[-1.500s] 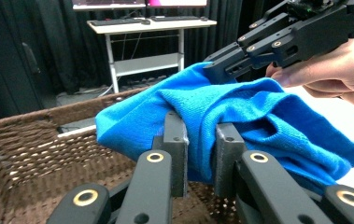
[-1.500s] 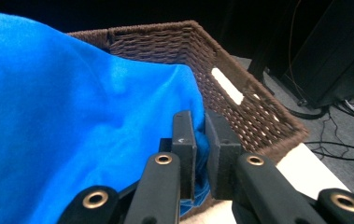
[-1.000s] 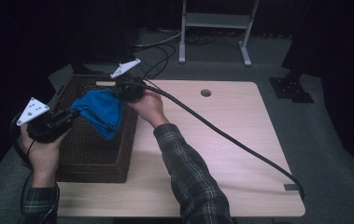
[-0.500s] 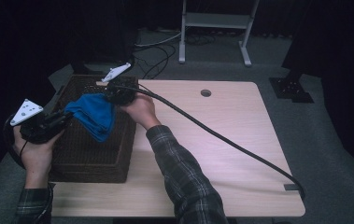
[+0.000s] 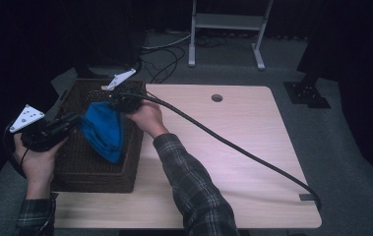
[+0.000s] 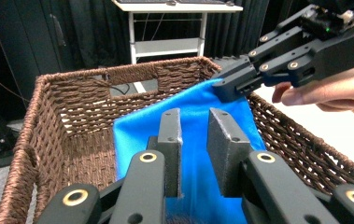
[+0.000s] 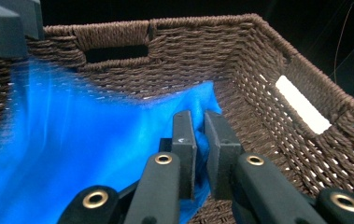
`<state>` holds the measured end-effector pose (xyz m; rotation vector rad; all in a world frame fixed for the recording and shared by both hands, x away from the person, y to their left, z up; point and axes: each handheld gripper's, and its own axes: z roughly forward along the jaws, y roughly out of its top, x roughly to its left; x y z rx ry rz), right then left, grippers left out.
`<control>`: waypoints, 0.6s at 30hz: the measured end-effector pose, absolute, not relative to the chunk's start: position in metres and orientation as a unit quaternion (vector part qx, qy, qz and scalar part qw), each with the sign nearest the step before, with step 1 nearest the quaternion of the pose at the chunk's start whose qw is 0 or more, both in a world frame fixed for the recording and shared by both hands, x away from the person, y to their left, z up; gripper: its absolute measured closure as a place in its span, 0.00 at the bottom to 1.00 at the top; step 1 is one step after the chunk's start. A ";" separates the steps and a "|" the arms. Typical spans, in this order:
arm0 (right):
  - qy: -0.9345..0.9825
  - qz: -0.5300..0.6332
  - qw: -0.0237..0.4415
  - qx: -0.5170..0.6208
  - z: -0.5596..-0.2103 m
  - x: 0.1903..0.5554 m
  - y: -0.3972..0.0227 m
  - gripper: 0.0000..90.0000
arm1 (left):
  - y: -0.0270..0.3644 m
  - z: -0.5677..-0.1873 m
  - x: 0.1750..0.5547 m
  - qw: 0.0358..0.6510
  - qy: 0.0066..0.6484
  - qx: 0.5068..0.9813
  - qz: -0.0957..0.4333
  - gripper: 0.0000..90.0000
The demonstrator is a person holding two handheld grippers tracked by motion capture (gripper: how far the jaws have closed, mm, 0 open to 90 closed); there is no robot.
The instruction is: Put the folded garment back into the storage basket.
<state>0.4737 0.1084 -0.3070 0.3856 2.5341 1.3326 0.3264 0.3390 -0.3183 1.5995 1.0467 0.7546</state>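
Our right gripper (image 5: pixel 120 101) is clamped on one end of the blue cloth (image 5: pixel 104 130): in the right gripper view the jaws pinch a bunched corner of the fabric (image 7: pixel 201 140) between them. Our left gripper (image 5: pixel 58 127) has a narrow gap between its jaws, which have just been opening; in the left gripper view the cloth (image 6: pixel 198 121) passes between and below the jaws, but we cannot tell whether the pads still press on it.

The cloth hangs over the wicker basket (image 5: pixel 98 174), which stands at the left edge of the table (image 5: pixel 233 172) and overhangs it. In the high view the cloth's long axis runs from the right gripper, near the basket's far right corner, down toward the basket's near right side. Its broad upper edge stretches between the two grippers, and the fabric narrows to a point that lies near the basket's right wall. In the left gripper view the same sheet rises as a taut, sloping band from our jaws up to the right gripper (image 6: pixel 233 84) at the basket's rim.

The cloth is a plain, saturated blue, soft and matte, with no pattern visible. It shows gentle folds where gripped. The basket is dark brown weave with slot handles (image 7: pixel 116 52) in its walls.
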 end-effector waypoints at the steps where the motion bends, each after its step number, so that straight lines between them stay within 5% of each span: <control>1: 0.871 0.457 0.125 0.132 -0.308 0.474 0.109 0.93 | 0.339 -0.318 0.326 0.517 0.436 0.666 0.315 0.84; 18: 0.873 0.453 0.124 0.132 -0.313 0.476 0.110 0.93 | 0.339 -0.319 0.327 0.517 0.437 0.665 0.315 0.80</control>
